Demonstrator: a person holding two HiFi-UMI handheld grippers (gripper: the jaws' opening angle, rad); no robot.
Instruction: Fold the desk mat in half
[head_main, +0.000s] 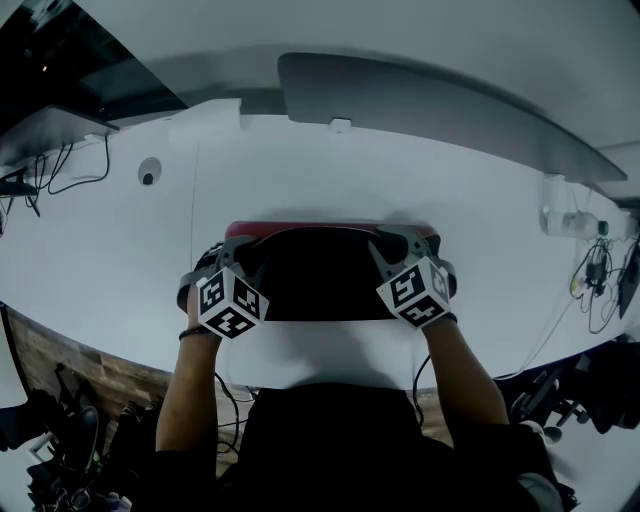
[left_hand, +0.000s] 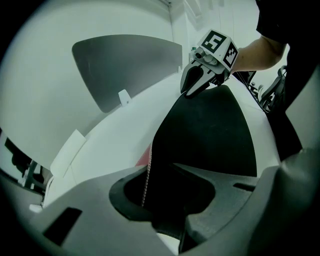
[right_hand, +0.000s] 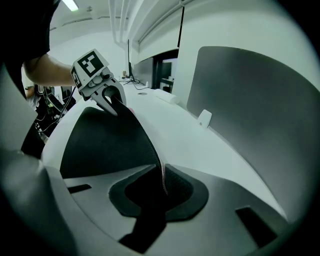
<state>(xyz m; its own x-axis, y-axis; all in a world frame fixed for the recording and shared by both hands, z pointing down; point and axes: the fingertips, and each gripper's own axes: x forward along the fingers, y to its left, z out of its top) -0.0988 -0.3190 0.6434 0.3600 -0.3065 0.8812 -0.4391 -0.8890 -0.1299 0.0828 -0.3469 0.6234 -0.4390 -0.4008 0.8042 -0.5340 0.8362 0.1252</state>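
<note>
Desk mat (head_main: 320, 272) lies at the middle of the white tabletop (head_main: 330, 180), close to its near edge. The black underside is turned up and a red strip (head_main: 330, 229) shows along the far side. Left gripper (head_main: 234, 254) pinches the mat's raised left corner, with the stitched edge between its jaws. Right gripper (head_main: 394, 248) pinches the right corner the same way. The mat spans between the two.

We see a wide white desk (head_main: 420, 185). Near its near edge lies a soft black desk mat (head_main: 320, 275), red along its far side; a small white block (head_main: 341, 125) sits at the far edge.
</note>
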